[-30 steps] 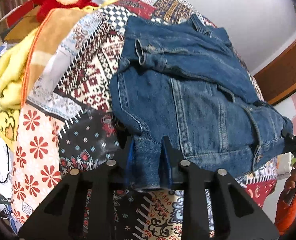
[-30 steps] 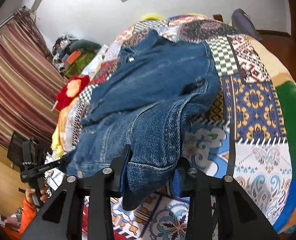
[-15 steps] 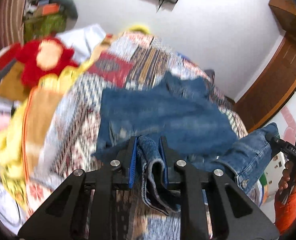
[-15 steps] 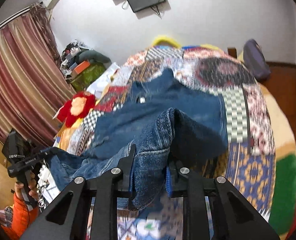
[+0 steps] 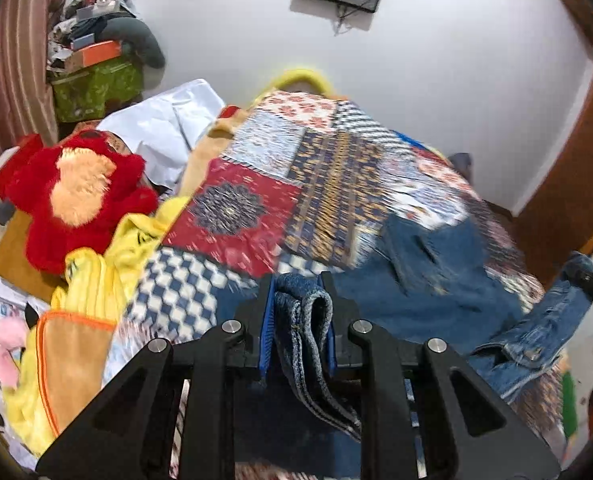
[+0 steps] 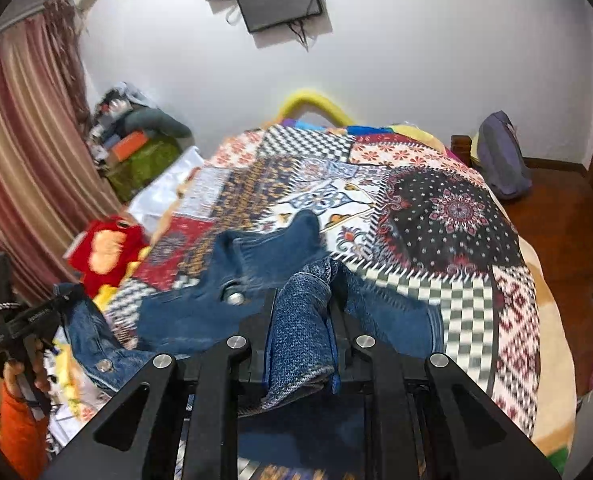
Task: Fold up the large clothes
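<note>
I've swung the denim jacket [image 6: 256, 264] hem up and far, left gripper [image 5: 301, 300] and right gripper [image 6: 302, 300] both pinching denim, probably mid-fold.

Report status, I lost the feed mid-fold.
Left gripper and right gripper both shut on jacket hem. Jacket lifted over quilt. Red plush off to the side, nothing blocking.

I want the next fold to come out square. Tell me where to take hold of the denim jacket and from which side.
Keep it by the doubled hem edge, one corner per tongs, approached from the near side of the bed. The left tongs and right tongs each pinch a thick bunched fold of the denim jacket; that stitched edge probably slips less than single cloth.
</note>
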Available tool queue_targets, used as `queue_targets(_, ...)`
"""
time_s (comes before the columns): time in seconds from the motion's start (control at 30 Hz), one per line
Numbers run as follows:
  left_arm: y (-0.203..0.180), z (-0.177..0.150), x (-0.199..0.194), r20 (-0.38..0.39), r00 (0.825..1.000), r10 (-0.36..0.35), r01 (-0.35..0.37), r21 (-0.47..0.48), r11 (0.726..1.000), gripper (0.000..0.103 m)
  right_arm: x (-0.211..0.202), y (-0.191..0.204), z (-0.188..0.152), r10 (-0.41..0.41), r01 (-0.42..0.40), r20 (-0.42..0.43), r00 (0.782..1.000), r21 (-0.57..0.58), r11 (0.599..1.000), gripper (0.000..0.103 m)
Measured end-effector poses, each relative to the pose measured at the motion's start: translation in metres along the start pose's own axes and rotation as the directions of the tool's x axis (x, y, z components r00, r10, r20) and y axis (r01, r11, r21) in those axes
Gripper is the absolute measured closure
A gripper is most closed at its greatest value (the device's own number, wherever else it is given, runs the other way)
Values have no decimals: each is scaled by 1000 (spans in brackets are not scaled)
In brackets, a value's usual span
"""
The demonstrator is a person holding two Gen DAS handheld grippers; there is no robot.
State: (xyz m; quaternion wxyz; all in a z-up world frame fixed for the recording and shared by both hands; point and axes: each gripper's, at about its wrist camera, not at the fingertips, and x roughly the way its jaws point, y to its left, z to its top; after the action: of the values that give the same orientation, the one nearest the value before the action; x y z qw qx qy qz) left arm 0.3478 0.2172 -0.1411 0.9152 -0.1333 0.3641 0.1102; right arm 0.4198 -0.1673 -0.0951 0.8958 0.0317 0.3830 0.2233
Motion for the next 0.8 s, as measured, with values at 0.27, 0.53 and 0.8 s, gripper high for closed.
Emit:
queue_targets(0.27, 8, 15, 89, -82, 992, 91, -90, 22, 996, 81, 101, -41, 27, -81, 88, -112, 990, 61, 994, 86)
queue_targets(0.53, 34, -2, 143, -161, 944, 288, -285, 40, 958, 82, 113, -81, 10, -78, 94, -199, 977, 74, 993, 85)
queue_targets(0.8, 55, -3, 126, -202, 943, 266, -264, 37, 964, 81, 47, -111, 26, -348, 350, -91, 933, 7, 937, 85)
